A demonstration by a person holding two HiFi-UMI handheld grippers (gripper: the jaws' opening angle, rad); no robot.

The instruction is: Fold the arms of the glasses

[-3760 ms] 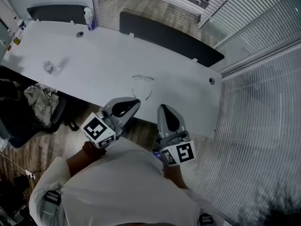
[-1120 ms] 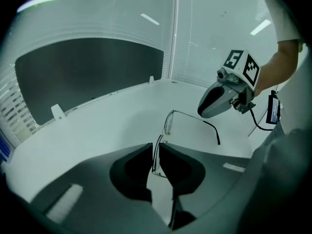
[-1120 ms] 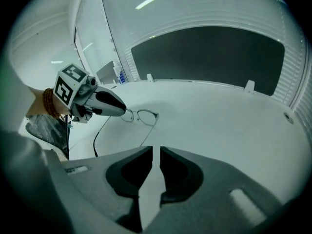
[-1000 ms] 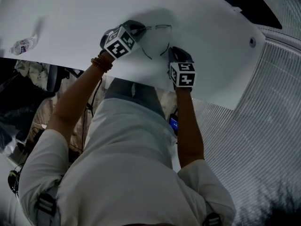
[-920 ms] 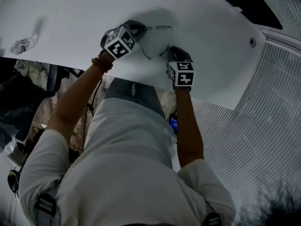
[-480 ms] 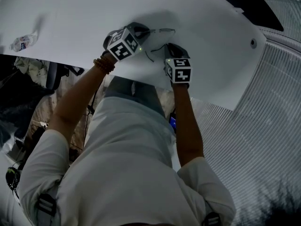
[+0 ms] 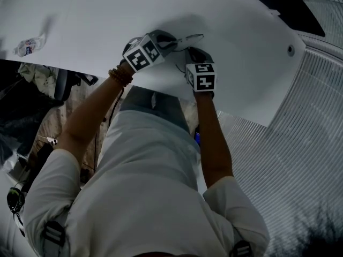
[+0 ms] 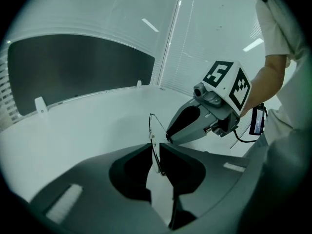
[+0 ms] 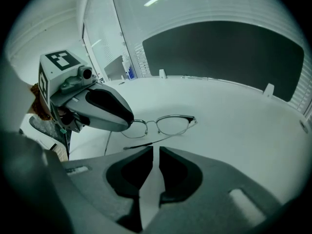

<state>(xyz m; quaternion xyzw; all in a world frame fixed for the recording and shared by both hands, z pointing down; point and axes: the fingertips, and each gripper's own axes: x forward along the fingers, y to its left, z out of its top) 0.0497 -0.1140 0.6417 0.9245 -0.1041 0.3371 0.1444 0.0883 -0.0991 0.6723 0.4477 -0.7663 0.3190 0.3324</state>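
Observation:
Thin wire-framed glasses point(image 7: 191, 37) lie on the white table point(image 7: 80, 15). In the right gripper view the glasses point(image 9: 168, 124) face me, lenses upright. My left gripper point(image 7: 171, 40) is shut on their left end; in the left gripper view the frame point(image 8: 152, 130) runs edge-on between its jaws point(image 8: 156, 152). The right arm of the glasses point(image 9: 156, 140) slants across in front of the lenses, low over the table. My right gripper point(image 7: 192, 51) sits just before that arm, jaws point(image 9: 156, 152) shut with nothing between them.
A crumpled clear wrapper point(image 7: 25, 46) lies far left on the table. A round cable grommet point(image 7: 290, 50) sits near the right corner. A dark partition panel point(image 9: 224, 52) stands along the far edge. The near table edge runs just under both wrists.
The right gripper has moved left and up toward the left gripper. The right arm of the glasses has swung in toward the lenses. The left gripper has shifted right with the frame.

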